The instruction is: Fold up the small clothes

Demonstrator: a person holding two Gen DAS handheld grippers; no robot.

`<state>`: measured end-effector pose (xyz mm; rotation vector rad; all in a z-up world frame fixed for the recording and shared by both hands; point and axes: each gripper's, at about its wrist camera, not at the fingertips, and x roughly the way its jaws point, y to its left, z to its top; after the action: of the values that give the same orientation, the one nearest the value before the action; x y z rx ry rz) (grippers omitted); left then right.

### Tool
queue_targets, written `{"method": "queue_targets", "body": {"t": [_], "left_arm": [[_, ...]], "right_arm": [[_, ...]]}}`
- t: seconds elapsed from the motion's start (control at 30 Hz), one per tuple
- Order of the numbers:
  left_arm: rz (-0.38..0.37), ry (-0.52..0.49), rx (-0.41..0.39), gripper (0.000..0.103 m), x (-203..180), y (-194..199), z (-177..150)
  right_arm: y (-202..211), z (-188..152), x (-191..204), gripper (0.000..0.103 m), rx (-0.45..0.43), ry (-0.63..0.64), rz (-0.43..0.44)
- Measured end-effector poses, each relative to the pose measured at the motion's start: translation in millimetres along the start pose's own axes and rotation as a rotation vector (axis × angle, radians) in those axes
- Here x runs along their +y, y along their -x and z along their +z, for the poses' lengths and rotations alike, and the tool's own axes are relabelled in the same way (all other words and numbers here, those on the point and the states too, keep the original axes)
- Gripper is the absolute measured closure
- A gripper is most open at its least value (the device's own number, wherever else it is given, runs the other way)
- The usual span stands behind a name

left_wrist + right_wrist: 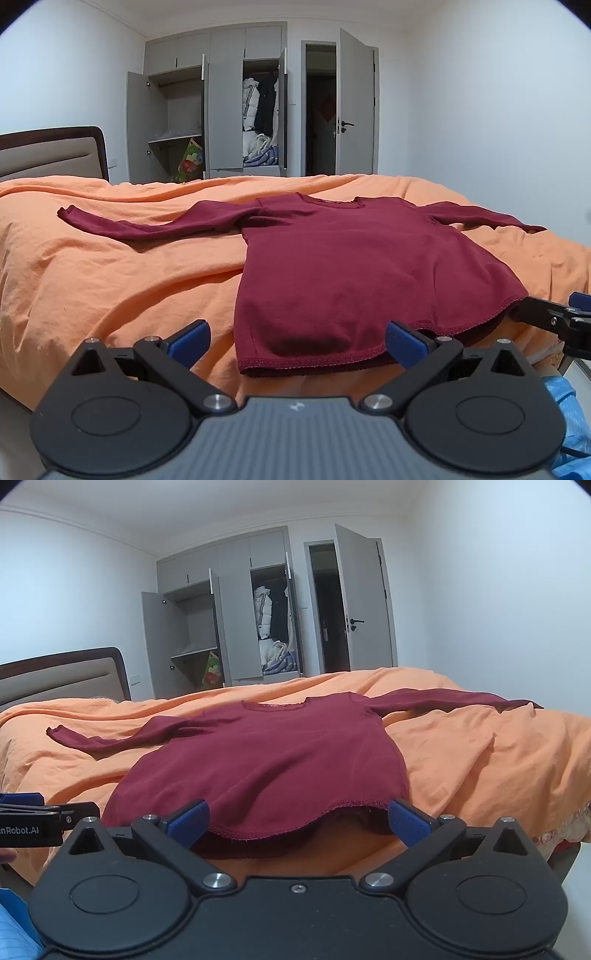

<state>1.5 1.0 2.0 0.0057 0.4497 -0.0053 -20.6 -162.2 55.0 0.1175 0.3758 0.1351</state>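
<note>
A dark red long-sleeved shirt (351, 273) (266, 760) lies flat on the orange bed cover (92, 277) (498, 760), collar at the far side, both sleeves spread out, hem nearest me. My left gripper (297, 345) stands open in front of the hem's left corner, blue pads either side of it and nothing held. My right gripper (297, 823) is open too, facing the hem's right part, which bulges up between its pads. In the left wrist view the right gripper (550, 319) shows at the right edge by the hem's corner.
A padded headboard (51, 151) stands at the left. Beyond the bed is a grey wardrobe (221, 107) with open doors and clothes inside, and an open room door (354, 103). The bed's near right corner (554, 834) drops to the floor. Blue fabric (565, 417) lies low right.
</note>
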Motion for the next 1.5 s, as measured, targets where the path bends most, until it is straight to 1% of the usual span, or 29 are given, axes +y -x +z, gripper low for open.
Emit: {"method": "queue_targets", "body": {"t": [1.5], "left_arm": [[-0.001, -0.007, 0.007, 0.000, -1.1, -2.5, -3.2]], "right_arm": [[-2.1, -1.0, -0.1, 0.000, 0.006, -0.002, -0.002]]}}
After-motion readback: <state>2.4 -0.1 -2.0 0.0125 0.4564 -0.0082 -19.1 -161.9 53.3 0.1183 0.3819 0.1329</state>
